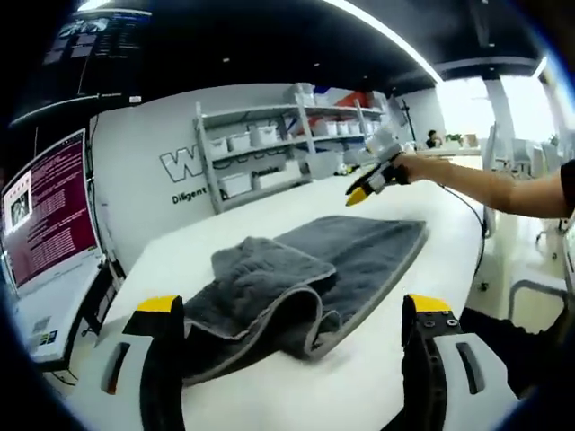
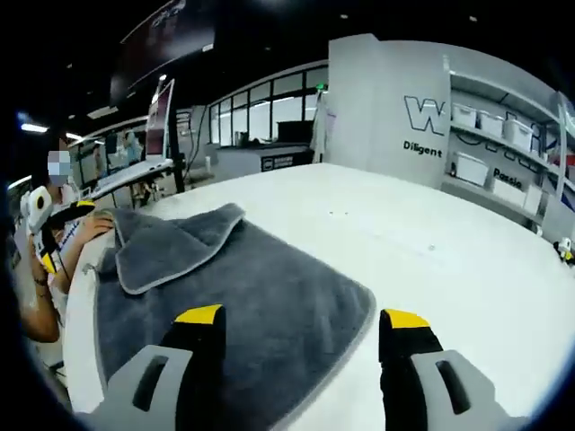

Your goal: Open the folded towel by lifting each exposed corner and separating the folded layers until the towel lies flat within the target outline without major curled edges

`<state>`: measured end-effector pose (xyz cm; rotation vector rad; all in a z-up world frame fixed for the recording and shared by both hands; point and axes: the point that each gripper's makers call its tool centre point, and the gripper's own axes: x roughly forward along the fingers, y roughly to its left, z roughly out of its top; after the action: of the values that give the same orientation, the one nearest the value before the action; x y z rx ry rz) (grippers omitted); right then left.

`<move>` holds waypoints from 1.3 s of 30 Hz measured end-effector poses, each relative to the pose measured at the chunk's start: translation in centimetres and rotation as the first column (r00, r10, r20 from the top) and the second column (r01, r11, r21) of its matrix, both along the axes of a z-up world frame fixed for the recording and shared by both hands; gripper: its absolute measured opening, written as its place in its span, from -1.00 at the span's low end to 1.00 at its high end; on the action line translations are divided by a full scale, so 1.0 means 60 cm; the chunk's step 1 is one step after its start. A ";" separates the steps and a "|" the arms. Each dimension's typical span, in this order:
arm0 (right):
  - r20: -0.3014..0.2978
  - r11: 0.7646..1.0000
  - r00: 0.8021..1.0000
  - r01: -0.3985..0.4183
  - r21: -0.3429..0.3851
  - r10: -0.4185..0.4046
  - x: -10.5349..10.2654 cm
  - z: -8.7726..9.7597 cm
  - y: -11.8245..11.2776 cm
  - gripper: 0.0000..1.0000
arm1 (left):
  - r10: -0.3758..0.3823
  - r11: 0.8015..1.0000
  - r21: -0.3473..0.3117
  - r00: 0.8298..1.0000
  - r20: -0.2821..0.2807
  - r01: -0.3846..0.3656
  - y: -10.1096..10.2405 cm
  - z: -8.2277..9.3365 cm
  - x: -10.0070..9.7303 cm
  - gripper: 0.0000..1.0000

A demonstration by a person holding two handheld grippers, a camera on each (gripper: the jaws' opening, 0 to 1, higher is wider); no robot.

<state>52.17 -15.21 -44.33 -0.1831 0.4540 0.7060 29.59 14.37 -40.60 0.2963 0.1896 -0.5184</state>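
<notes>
Two open tools (image 1: 292,314) (image 2: 301,321) flank one gray towel (image 1: 305,269) on one white table (image 1: 377,377).

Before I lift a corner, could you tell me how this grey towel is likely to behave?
The towel will probably drape limply: its folded layers sag in soft curves. It looks thick and plush, so likely somewhat weighty. On the smooth white table it may slide when tugged.
</notes>
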 end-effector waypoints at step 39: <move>-0.007 0.996 1.000 0.021 -0.091 -0.022 0.074 -0.082 -0.072 -0.96 | 0.061 0.998 0.037 0.996 -0.059 -0.059 0.036 -0.042 0.008 0.96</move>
<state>56.64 -19.54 -49.27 -0.2604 0.4953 0.6660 30.05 16.51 -43.11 0.3089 0.2651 -0.4647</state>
